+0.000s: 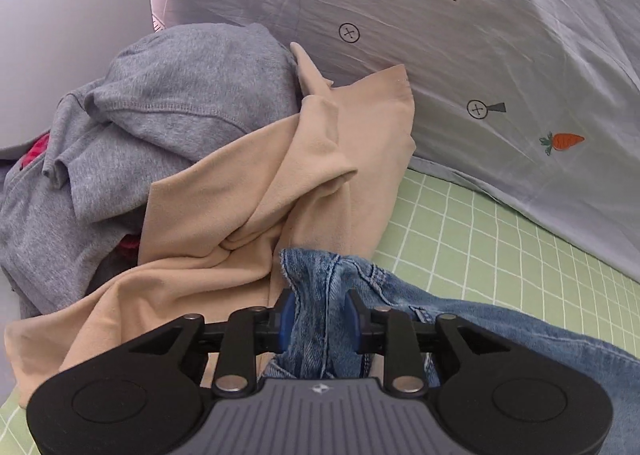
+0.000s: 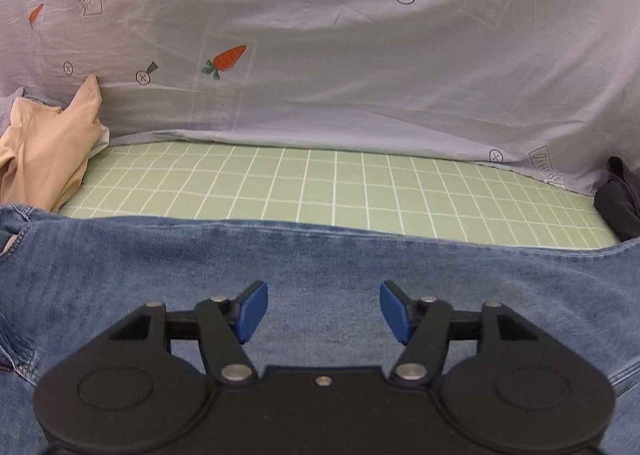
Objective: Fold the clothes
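Landmark: green gridded mat (image 2: 320, 183), which bears all the laundry.

Item 1. Blue jeans (image 2: 320, 255). Denim garment spread across the near edge of the mat in a broad, fairly flat band. In the right wrist view it fills the whole foreground under and before the right gripper. In the left wrist view one end of it is bunched up into a ridge with a frayed hem, rising off the mat.

Item 2. Left gripper (image 1: 320, 315). Blue pads stand on either side of the bunched denim, which fills the gap between them; the fabric is gathered and lifted there, so the jaws are clamped on the jeans. The rest of the jeans trails off to the right of this gripper, lying on the mat.

Item 3. Right gripper (image 2: 323, 311). Jaws spread wide, pads well apart, nothing between them. It hovers over the flat stretch of denim; whether the pads touch the cloth cannot be told.

Item 4. Beige garment (image 1: 248, 191). Crumpled, at the mat's left end, just beyond the gripped denim and touching it.

Item 5. Grey sweatshirt (image 1: 160, 103). Heaped to the left of the beige garment, partly under it; a scrap of red cloth (image 1: 38, 149) shows at its edge.

Item 6. Pale grey sheet (image 2: 360, 75). Printed with carrots and arrows, rising behind the mat's far edge.

Item 7. Dark cloth (image 2: 618, 203). Bundled at the mat's right end.
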{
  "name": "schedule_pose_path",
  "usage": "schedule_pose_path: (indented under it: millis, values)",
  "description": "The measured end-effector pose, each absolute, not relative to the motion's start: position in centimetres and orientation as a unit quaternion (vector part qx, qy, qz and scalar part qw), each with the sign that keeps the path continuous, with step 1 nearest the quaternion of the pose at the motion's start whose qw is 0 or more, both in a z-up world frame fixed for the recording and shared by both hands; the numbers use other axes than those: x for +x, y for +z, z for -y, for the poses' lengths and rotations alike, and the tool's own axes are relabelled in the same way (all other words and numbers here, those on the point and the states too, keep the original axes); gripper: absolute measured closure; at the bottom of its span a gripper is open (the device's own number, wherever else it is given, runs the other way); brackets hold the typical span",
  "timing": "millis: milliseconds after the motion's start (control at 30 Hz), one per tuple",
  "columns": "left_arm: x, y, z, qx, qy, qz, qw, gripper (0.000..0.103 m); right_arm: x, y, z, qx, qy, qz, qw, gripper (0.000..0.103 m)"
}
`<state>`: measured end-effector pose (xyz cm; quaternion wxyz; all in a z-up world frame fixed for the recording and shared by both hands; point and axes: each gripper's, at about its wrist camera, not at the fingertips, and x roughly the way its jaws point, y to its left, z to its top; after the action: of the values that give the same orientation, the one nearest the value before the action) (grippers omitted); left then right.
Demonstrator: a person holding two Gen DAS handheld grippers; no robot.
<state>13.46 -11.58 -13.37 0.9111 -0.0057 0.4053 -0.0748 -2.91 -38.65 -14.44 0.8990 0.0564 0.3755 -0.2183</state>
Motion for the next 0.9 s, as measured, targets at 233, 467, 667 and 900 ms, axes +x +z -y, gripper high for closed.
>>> schedule_pose_path:
  millis: [233, 467, 667, 900]
  values:
    - [5.9, -13.5, 7.7, 0.039, -0.101, -0.437, 0.893, 0.048, -7.5, -17.5, 38.2, 0.063, -0.228, -0.435, 0.869, 0.013]
    - [0.3, -15.4, 1.3, 0.016, -0.026, -0.487, 0.873, 0.044, -10.6, -18.0, 37.2, 0.063, -0.225, -0.452, 0.861, 0.004]
    - [-3.2, -17.2, -2.2, -0.077, -0.008, -0.517, 0.853, 0.036, -12.7, -17.8, 36.9, 0.078, -0.237, -0.457, 0.854, 0.003]
    - [-2.7, -18.9, -3.9, -0.185, -0.014, -0.547, 0.816, 0.037, -14.4, -17.6, 35.4, 0.083, -0.247, -0.459, 0.849, 0.003]
